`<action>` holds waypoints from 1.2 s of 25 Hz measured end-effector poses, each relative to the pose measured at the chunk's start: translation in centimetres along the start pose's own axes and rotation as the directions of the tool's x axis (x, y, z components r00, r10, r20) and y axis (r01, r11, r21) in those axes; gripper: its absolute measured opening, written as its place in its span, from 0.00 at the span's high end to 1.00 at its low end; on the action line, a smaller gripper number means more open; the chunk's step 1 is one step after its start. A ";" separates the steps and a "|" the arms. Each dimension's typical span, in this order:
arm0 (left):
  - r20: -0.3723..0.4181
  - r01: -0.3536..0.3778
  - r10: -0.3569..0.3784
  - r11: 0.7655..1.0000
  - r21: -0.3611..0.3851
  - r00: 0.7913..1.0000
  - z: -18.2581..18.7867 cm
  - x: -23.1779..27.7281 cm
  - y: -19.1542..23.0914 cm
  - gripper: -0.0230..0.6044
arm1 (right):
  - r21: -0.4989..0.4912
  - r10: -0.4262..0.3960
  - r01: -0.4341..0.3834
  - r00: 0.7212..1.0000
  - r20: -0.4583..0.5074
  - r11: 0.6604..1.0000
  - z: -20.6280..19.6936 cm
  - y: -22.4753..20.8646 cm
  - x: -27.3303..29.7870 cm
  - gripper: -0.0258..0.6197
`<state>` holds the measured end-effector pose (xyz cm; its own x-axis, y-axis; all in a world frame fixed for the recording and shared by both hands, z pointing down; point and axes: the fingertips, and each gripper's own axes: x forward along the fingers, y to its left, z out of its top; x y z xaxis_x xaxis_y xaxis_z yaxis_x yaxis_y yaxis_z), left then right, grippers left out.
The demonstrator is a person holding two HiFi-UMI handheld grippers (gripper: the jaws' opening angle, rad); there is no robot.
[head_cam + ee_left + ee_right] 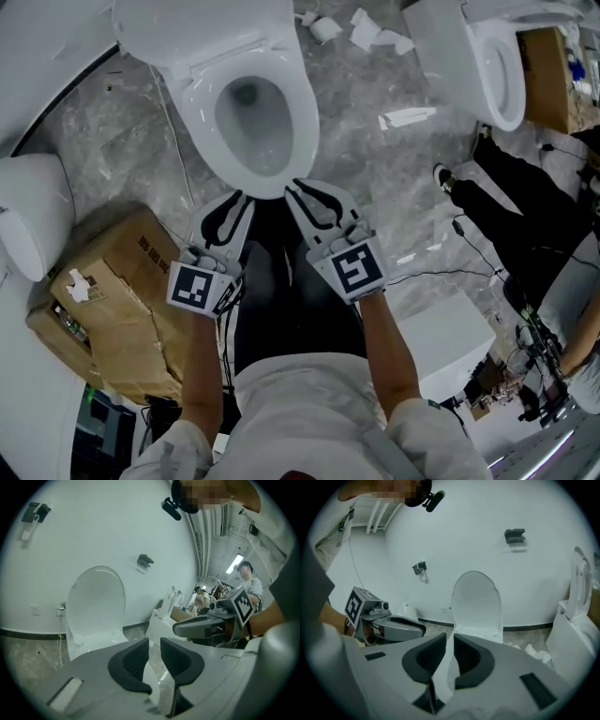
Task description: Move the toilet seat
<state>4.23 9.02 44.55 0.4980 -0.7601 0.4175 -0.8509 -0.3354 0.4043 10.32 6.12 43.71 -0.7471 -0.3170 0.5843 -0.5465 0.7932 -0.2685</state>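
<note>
Left gripper [234,199], right gripper [302,192]: jaws slightly parted, toilet seat [304,105] front rim between, unpinched; pull your hands straight back together, no snagging

Your head camera looked steeply down from above onto the toilet [253,112], with the left gripper [226,217] and right gripper [323,208] close below it. Each gripper camera sat low behind its own jaws, facing roughly level at the raised lid [96,604] and the white wall [108,522] — ground both shared — each catching the other gripper sidelong.
</note>
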 end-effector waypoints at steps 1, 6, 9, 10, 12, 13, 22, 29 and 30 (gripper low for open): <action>-0.011 -0.001 0.001 1.000 -0.005 1.000 -0.9 0.3 0.2 0.84 | 0.004 -0.003 0.003 1.000 -0.007 1.000 -0.9 -0.3 0.5 0.88; -0.060 -0.014 0.010 0.997 -0.071 0.998 -5.8 1.6 1.8 0.81 | 0.011 -0.009 0.010 0.999 -0.032 1.000 -5.6 -1.4 2.9 0.88; -0.073 -0.039 0.029 0.989 -0.141 0.997 -8.7 2.4 3.1 0.78 | 0.028 -0.009 0.010 0.998 -0.066 1.000 -8.7 -2.1 4.2 0.88; -0.084 -0.049 0.037 0.988 -0.148 0.996 -9.6 2.7 3.4 0.78 | 0.035 -0.007 0.010 0.997 -0.079 0.999 -9.6 -2.3 4.5 0.86; -0.113 -0.065 0.049 0.987 -0.148 0.992 -11.5 3.2 3.9 0.74 | 0.048 -0.011 0.016 0.995 -0.104 0.999 -11.5 -2.9 5.1 0.82; -0.127 -0.072 0.054 0.987 -0.146 0.990 -12.4 3.4 4.1 0.74 | 0.052 -0.016 0.022 0.993 -0.114 0.998 -12.3 -3.2 5.4 0.82; -0.198 -0.167 0.129 0.967 -0.193 0.972 -19.0 4.6 6.2 0.64 | 0.092 -0.029 0.047 0.981 -0.192 0.995 -19.0 -4.7 7.5 0.73; -0.248 -0.223 0.177 0.959 -0.174 0.953 -22.5 4.8 7.2 0.57 | 0.123 -0.051 0.079 0.975 -0.217 0.989 -22.6 -5.7 8.5 0.66; -0.252 -0.230 0.183 0.957 -0.174 0.950 -23.0 4.8 7.4 0.56 | 0.124 -0.058 0.087 0.974 -0.218 0.988 -23.1 -6.0 8.6 0.66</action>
<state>4.19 15.67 68.24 0.3599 -0.6431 0.6760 -0.9004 -0.0494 0.4323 15.90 10.66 68.00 -0.6134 -0.2413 0.7520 -0.6522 0.6918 -0.3099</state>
